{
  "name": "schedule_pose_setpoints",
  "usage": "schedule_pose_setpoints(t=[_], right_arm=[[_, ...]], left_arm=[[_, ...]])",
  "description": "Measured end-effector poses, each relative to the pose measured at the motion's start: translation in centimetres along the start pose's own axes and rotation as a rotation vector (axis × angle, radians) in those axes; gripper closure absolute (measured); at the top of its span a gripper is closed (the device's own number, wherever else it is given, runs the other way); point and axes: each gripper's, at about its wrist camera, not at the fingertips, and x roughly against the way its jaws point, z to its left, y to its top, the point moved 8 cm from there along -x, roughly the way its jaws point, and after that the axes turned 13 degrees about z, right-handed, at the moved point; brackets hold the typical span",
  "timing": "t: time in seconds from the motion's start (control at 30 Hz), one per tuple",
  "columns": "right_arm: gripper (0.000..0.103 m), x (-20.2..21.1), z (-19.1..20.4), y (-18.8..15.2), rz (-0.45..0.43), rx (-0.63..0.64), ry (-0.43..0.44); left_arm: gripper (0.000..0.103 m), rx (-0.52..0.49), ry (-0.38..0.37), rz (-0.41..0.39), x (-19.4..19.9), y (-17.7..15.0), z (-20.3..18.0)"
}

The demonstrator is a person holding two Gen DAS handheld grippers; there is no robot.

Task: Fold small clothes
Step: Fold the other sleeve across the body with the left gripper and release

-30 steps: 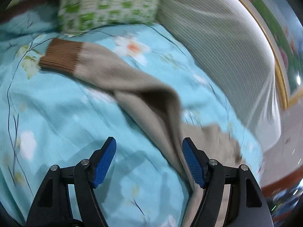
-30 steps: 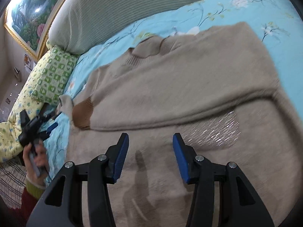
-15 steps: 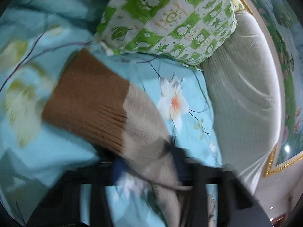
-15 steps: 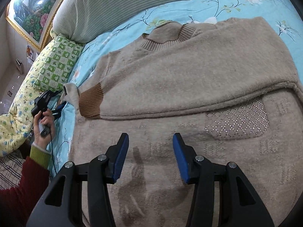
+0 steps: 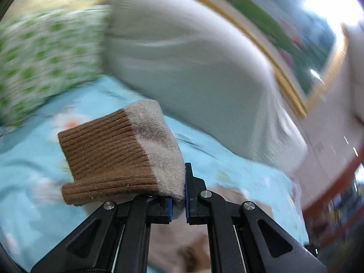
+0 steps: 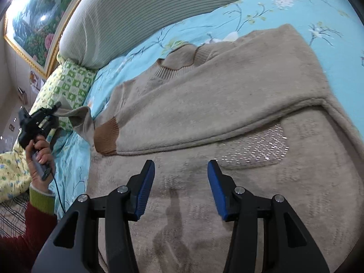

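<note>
A beige knit sweater (image 6: 227, 104) with brown ribbed cuffs lies spread on a blue floral bedsheet (image 6: 261, 9). One sleeve lies folded across its chest, its brown cuff (image 6: 107, 138) at the left. My left gripper (image 5: 178, 195) is shut on the other sleeve near its brown cuff (image 5: 107, 154) and holds it lifted off the bed. It also shows in the right wrist view (image 6: 51, 111) at the far left, with the sleeve (image 6: 79, 118) stretched from it. My right gripper (image 6: 180, 184) is open and empty, hovering above the sweater's lower body.
A green-and-white checked pillow (image 6: 72, 84) and a grey ribbed headboard cushion (image 6: 145, 11) line the bed's far side. A gold-framed painting (image 6: 34, 22) hangs above. A yellow patterned quilt (image 6: 11, 170) lies at the left.
My left gripper has closed on the sleeve near the cuff and lifted it off the sheet. My right gripper stays open over the sweater, shifted only slightly.
</note>
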Motion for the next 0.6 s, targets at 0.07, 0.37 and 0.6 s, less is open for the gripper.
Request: schedule_pose_setpoints(t=[0.07, 0.37, 0.6], right_arm=[[0.053, 0.7, -0.5, -0.2, -0.011, -0.009, -0.001], [0.053, 2.6, -4.0, -1.0, -0.059, -0.088, -0.013], [0.053, 3.9, -6.6, -1.1, -0.096, -0.154, -0.025]], left_arm=[[0.098, -0.067, -0.035, 0.035, -1.1, -1.0, -3.5], [0.098, -0.408, -0.118, 0.321, -13.0, -10.6, -18.9], [0.094, -0.479, -0.024, 0.473, -21.3, -17.4, -20.6]])
